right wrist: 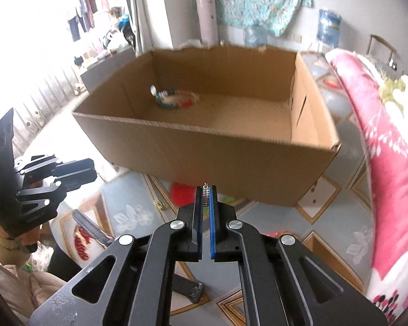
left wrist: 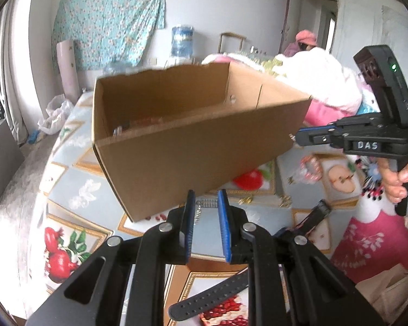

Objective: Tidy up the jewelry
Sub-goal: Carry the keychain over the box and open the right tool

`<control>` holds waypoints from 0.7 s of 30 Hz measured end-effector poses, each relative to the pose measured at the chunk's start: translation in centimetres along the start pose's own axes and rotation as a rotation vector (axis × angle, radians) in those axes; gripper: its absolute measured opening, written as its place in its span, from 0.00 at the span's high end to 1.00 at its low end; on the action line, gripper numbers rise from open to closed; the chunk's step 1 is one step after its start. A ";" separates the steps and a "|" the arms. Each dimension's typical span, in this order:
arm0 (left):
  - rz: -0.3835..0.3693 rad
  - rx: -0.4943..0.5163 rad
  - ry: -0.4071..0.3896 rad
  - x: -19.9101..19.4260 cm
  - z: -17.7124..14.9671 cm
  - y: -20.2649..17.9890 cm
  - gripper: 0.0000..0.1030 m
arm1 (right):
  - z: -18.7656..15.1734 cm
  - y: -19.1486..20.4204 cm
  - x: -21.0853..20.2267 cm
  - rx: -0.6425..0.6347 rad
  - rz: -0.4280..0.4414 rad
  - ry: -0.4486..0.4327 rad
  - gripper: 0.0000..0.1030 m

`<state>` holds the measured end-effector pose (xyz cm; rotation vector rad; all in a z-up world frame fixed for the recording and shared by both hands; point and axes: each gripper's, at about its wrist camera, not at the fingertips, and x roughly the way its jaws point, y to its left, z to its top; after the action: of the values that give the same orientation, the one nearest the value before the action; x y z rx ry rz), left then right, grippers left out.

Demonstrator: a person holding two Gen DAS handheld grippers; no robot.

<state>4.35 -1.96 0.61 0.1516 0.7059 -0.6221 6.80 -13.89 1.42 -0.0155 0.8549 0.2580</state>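
Both grippers are on the same piece: a thin silvery chain [right wrist: 205, 193], spring-like links. Right gripper [right wrist: 205, 198] has its jaws nearly closed, the chain pinched at the very tips with a small link poking above them. Left gripper [left wrist: 206, 203] has its jaws narrow, not fully closed; the chain spans the gap at the tips, with a bit dangling beside the left pad. It looks clamped, but I can't confirm pad contact from that view. The chain sits in the air just short of the near wall of the cardboard box [right wrist: 204, 146], below the rim. Handling guess: very light, limp, no stiffness, so it will sag and swing; smooth metal, likely to slip out of a tip pinch, and it can snag or kink. Best hold is deeper on the pads, one end each, keeping it slightly taut. The box is open-topped with a torn far edge and mostly bare floor; a multicoloured beaded bracelet [right wrist: 176, 99] lies at the far left of it. More loose pieces remain on the fruit-print tablecloth [left wrist: 68, 190]: a pale bead bracelet [left wrist: 310, 169] to the right and a black perforated strap [left wrist: 212, 296] near the camera.
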 end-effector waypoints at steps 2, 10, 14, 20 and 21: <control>-0.012 0.007 -0.038 -1.2 1.0 -0.5 0.84 | 0.6 0.3 -1.2 -0.010 0.014 -0.038 0.98; -0.057 0.066 -0.211 -4.9 6.4 -1.8 0.84 | 4.8 1.0 -5.7 -0.074 0.085 -0.215 0.98; -0.055 0.096 -0.228 -3.8 9.5 -2.0 0.84 | 7.5 0.0 -5.4 -0.081 0.125 -0.240 0.98; -0.100 0.003 -0.081 2.3 13.7 0.1 0.84 | 11.5 -3.1 -0.4 -0.041 0.162 -0.133 0.98; -0.112 -0.027 -0.050 3.6 14.3 0.6 0.84 | 12.1 -3.7 0.7 -0.036 0.157 -0.105 0.98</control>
<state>14.88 -7.99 9.06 0.0710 0.6771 -0.7208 17.10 -15.86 8.54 0.0309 0.7474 0.4179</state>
